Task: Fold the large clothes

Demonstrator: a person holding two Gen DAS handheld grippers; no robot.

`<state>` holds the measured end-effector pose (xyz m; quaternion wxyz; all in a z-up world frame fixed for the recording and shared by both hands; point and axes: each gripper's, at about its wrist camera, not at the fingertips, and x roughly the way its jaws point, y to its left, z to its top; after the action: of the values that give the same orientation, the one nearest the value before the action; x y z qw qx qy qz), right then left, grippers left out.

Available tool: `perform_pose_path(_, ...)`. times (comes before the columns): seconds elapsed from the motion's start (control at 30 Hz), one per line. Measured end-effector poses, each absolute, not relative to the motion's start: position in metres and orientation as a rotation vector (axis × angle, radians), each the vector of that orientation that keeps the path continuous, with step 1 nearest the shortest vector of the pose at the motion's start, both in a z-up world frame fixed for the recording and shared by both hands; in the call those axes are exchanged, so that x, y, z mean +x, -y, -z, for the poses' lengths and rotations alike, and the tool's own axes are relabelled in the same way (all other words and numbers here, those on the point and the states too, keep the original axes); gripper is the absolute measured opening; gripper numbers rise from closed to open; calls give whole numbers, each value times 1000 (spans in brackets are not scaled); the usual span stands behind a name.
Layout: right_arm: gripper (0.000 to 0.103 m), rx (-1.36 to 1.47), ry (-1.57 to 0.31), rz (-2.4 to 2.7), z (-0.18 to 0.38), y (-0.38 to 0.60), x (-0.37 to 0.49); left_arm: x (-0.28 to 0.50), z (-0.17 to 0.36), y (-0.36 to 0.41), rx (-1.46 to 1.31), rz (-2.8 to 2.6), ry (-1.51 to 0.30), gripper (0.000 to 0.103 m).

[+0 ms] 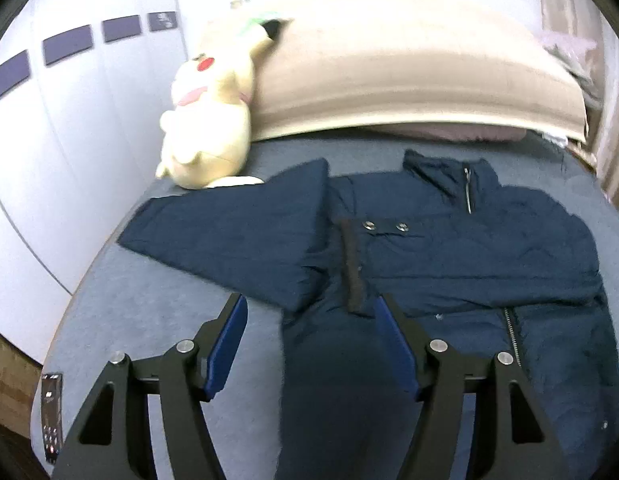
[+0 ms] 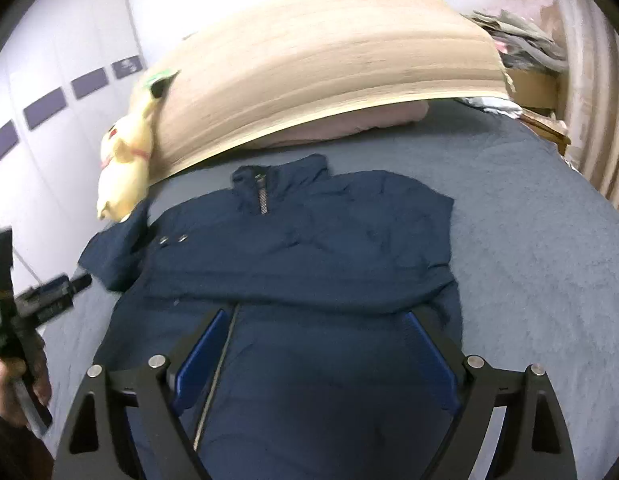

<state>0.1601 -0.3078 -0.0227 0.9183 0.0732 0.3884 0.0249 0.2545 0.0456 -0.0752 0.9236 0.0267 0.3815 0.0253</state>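
The left gripper (image 1: 311, 304) had its jaws spread, blue pads apart and pinching nothing, hovering over the near left part of a navy jacket (image 1: 449, 248). The right gripper (image 2: 315, 316) also stood with jaws spread wide and empty, over the jacket's near half, with the zipper (image 2: 217, 372) running just beside its left pad.

The jacket lay flat on a grey-blue bed (image 2: 529, 260), front up. Its long axis ran from the foot edge of the bed toward the headboard (image 2: 309, 64), with the collar (image 2: 269, 176) pointing at the headboard. One sleeve (image 1: 237, 232) was folded across the chest, its dark cuff (image 1: 351, 264) resting near two metal snaps (image 1: 383, 226). The other side was folded in too.

A yellow plush toy (image 1: 209, 120) leaned against the headboard at the bed's far left corner, just beside the jacket's shoulder. A remote control (image 1: 51, 416) lay at the bed's near left edge. A hand (image 2: 13, 388) held the left gripper's handle.
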Motion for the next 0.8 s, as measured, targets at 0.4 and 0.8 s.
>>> perform_pose_path(0.4, 91, 164, -827, -89, 39, 271, 108, 208, 49, -88, 12, -95, -728, 72)
perform_pose_path(0.8, 92, 100, -806, -21, 55, 275, 101, 236, 92, -190, -279, -98, -823, 81)
